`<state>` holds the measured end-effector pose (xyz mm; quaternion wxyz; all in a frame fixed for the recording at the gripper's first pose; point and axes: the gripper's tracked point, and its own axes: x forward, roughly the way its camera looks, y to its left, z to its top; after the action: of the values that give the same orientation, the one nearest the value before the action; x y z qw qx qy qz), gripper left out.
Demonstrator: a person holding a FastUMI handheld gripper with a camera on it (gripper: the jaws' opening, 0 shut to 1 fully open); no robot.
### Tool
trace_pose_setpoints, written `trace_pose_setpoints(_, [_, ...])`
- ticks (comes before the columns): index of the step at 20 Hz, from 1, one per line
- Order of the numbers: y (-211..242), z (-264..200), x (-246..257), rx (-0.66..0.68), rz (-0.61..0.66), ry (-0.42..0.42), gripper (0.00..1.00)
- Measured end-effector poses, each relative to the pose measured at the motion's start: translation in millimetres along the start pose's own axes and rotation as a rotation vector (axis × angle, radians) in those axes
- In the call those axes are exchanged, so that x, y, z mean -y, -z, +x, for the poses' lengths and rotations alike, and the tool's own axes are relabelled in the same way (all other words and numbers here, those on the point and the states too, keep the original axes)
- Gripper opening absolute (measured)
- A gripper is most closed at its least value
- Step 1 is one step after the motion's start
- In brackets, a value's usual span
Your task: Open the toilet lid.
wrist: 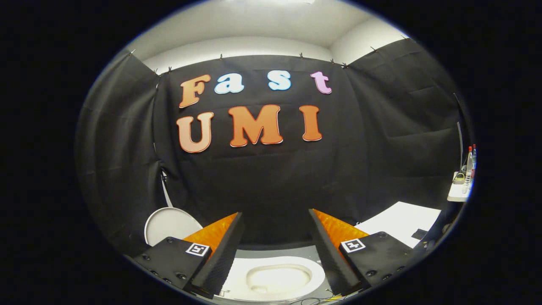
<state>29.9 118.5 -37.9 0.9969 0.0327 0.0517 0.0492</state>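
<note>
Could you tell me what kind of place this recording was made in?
Probably a mock bathroom inside a recording booth: black cloth walls, a white toilet seen between the open hand-held gripper's fingers, and a small shelf with bottles off to the side.

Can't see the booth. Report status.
Gripper open, holding nothing. Toilet below between fingers, bowl showing, seat down. White round lid off to one side. Nothing in the way.

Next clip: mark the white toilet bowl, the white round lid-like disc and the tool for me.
white toilet bowl (277,277), gripper view, on the basin between the fingers.
white round disc (167,226), gripper view, on its face, beyond the left finger; maybe the lid.
tool (275,220), gripper view, midway between its tips, open, holding nothing.
</note>
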Motion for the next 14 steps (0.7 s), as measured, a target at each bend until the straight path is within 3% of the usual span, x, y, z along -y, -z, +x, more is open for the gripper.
trace_pose_setpoints(6, [-9.7,-5.5,23.7,0.035,0.017,-0.016,0.98])
trace_pose_setpoints(14, [-16.2,-11.4,7.5,0.069,-0.005,-0.085,0.98])
